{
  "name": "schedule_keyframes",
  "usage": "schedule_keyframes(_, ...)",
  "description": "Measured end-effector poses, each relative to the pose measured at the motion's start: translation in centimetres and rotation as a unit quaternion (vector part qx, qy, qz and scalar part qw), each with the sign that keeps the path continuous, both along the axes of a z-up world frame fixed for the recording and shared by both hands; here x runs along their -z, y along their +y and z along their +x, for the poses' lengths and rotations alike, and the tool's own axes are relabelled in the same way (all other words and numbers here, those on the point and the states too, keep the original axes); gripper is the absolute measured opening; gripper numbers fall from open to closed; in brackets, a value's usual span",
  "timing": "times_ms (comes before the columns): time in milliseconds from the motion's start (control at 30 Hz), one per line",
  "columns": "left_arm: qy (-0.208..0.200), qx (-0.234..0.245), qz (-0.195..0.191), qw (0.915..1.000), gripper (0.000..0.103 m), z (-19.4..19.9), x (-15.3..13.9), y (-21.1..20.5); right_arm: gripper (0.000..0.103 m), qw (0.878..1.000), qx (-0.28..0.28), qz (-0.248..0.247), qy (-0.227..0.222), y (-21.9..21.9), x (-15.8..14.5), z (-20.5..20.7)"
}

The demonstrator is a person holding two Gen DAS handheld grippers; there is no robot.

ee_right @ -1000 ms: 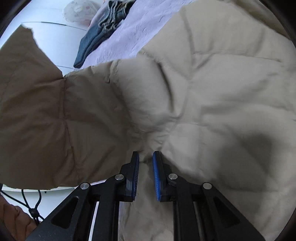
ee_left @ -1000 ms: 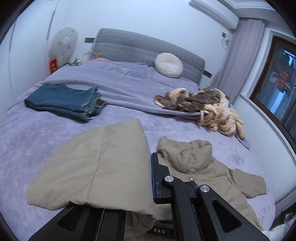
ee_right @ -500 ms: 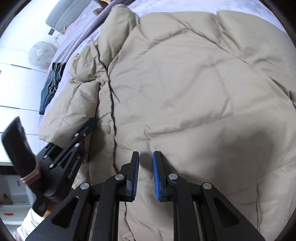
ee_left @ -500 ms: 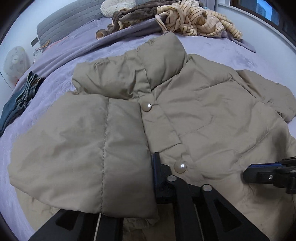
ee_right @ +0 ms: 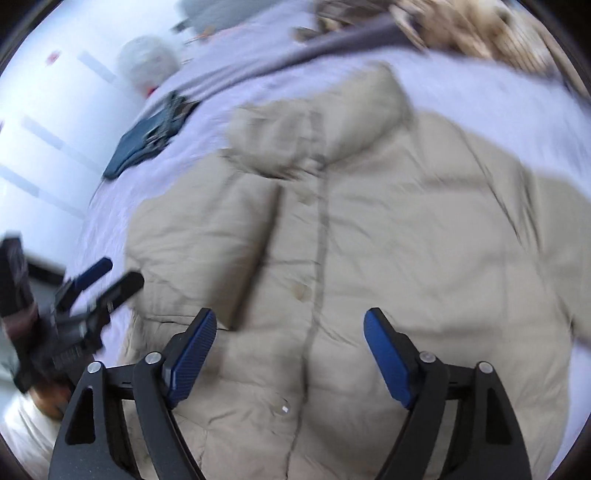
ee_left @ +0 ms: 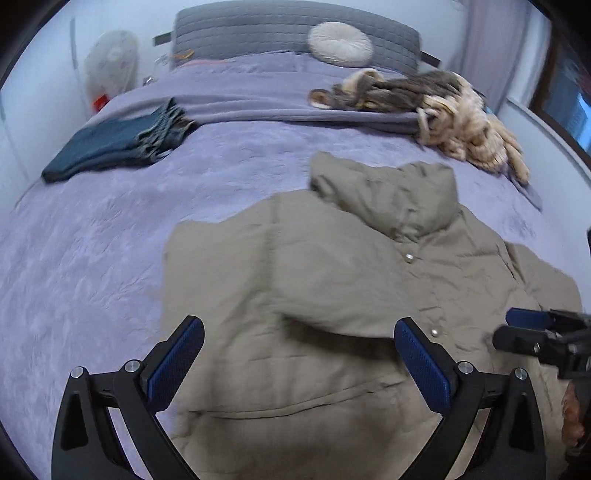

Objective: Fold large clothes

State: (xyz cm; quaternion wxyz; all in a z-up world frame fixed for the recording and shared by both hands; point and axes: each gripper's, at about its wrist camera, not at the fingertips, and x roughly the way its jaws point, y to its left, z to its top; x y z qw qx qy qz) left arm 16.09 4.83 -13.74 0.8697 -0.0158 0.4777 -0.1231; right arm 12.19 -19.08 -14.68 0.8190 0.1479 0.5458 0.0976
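Note:
A beige puffer jacket [ee_left: 351, 280] lies front up on the purple bed [ee_left: 110, 258], collar toward the headboard. Its left sleeve is folded in over the front. My left gripper [ee_left: 299, 354] is open and empty just above the jacket's lower left part. My right gripper [ee_right: 290, 345] is open and empty above the jacket's [ee_right: 369, 229] button line near the hem. The right gripper also shows at the right edge of the left wrist view [ee_left: 524, 328], and the left gripper at the left of the right wrist view [ee_right: 110, 277]. The right wrist view is blurred.
Folded blue jeans [ee_left: 118, 144] lie at the bed's far left. A heap of brown and cream knitwear [ee_left: 436, 107] lies at the far right. A round white cushion [ee_left: 340, 44] leans on the grey headboard [ee_left: 258, 29]. A fan [ee_left: 110, 62] stands left of the bed.
Both grippers have opened. The left one let go of the jacket sleeve, which now lies folded over the front. Both have pulled back toward the hem.

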Motion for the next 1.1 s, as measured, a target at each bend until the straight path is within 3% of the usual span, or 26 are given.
schedule_keyframes(67,0.023,-0.062,-0.026,0.9975,0.099,1.6,1.0,4.2,0.093,0.997,-0.058,-0.05,-0.024,3.7,-0.7,0.9)
schedule_keyframes(133,0.049,-0.099,-0.038,0.9931,0.073,2.8,2.7,6.8,0.093,0.988,-0.103,-0.107,-0.044,7.3,-0.8,1.9)
schedule_keyframes(167,0.064,-0.112,-0.044,0.9907,0.067,3.2,3.6,7.7,0.093,0.982,-0.124,-0.133,-0.052,9.1,-0.6,2.4)
schedule_keyframes(233,0.086,-0.121,-0.054,0.9874,0.044,3.6,5.5,8.5,0.093,0.972,-0.148,-0.171,-0.067,11.9,-0.2,3.6)
schedule_keyframes(333,0.098,-0.123,-0.032,0.987,0.04,3.5,7.3,8.1,0.09,0.968,-0.134,-0.196,-0.078,12.9,0.2,5.5)
schedule_keyframes(367,0.096,-0.121,-0.023,0.9877,0.04,3.3,7.7,7.9,0.082,0.972,-0.115,-0.189,-0.078,12.2,0.1,6.0)
schedule_keyframes(433,0.092,-0.117,-0.011,0.9887,0.04,3.0,8.1,7.6,0.007,0.982,-0.065,-0.158,-0.078,9.5,-0.1,6.3)
schedule_keyframes(533,0.091,-0.115,-0.003,0.9892,0.04,2.8,8.2,7.3,0.007,0.995,0.03,-0.083,-0.049,3.3,0.9,5.4)
schedule_keyframes(600,0.093,-0.113,-0.001,0.9893,0.04,2.8,8.6,7.4,0.007,0.995,0.096,-0.025,-0.01,-1.1,2.7,3.9)
schedule_keyframes(700,0.096,-0.114,0.014,0.9886,0.041,3.4,8.7,7.0,0.007,0.981,0.175,0.044,0.07,-5.7,6.7,1.7)
schedule_keyframes(800,0.101,-0.113,0.049,0.9872,0.045,3.4,7.9,6.8,0.008,0.958,0.235,0.118,0.111,-9.4,7.7,-1.2)
schedule_keyframes(867,0.081,-0.108,0.06,0.989,0.045,3.3,6.1,7.0,0.008,0.959,0.238,0.109,0.106,-10.5,6.2,-2.6)
schedule_keyframes(1000,0.034,-0.107,0.038,0.993,0.045,4.4,3.0,8.1,0.011,0.977,0.191,0.083,0.051,-10.6,2.5,-2.1)
schedule_keyframes(1067,0.026,-0.106,0.038,0.9933,0.045,5.7,2.6,8.0,0.046,0.982,0.171,0.072,0.046,-10.3,2.4,-0.1)
schedule_keyframes(1100,0.024,-0.107,0.038,0.9932,0.045,6.3,2.6,7.9,0.082,0.983,0.165,0.065,0.048,-10.1,2.7,1.3)
